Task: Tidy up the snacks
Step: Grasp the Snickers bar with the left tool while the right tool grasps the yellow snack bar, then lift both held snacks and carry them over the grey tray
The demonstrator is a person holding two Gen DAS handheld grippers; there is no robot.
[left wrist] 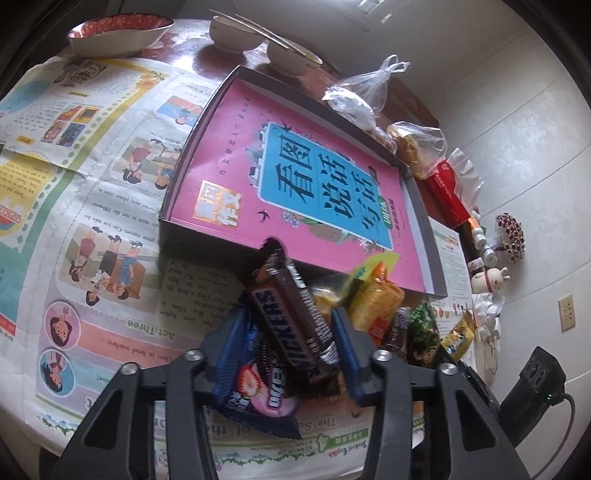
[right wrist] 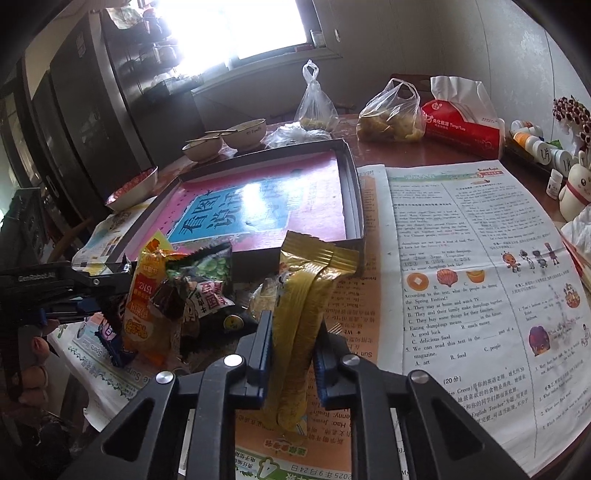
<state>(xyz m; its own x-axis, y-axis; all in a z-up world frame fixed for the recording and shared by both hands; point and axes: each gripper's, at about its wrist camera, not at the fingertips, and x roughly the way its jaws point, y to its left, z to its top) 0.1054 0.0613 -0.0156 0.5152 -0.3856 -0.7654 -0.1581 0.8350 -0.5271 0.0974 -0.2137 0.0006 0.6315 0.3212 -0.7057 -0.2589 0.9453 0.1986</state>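
The left gripper [left wrist: 295, 343] was closed across a brown Snickers bar [left wrist: 291, 314], whose far end pointed toward the shallow grey cardboard tray with a pink book cover lining its floor [left wrist: 424, 206]. The right gripper [right wrist: 293, 347] was pinched tight on a gold foil snack packet [right wrist: 303, 295]. Both items were at the snack heap just before the tray's near wall. Judged step: pick-up complete on both sides. The next move would require lifting clear of the heap and carrying over the wall.

Bright window [right wrist: 236, 26] overexposed at far wall, dark cabinet [right wrist: 85, 122] to its left, pale panelled wall [left wrist: 498, 110] with socket [left wrist: 567, 312], newspaper-covered reddish-brown worktop [right wrist: 384, 153].
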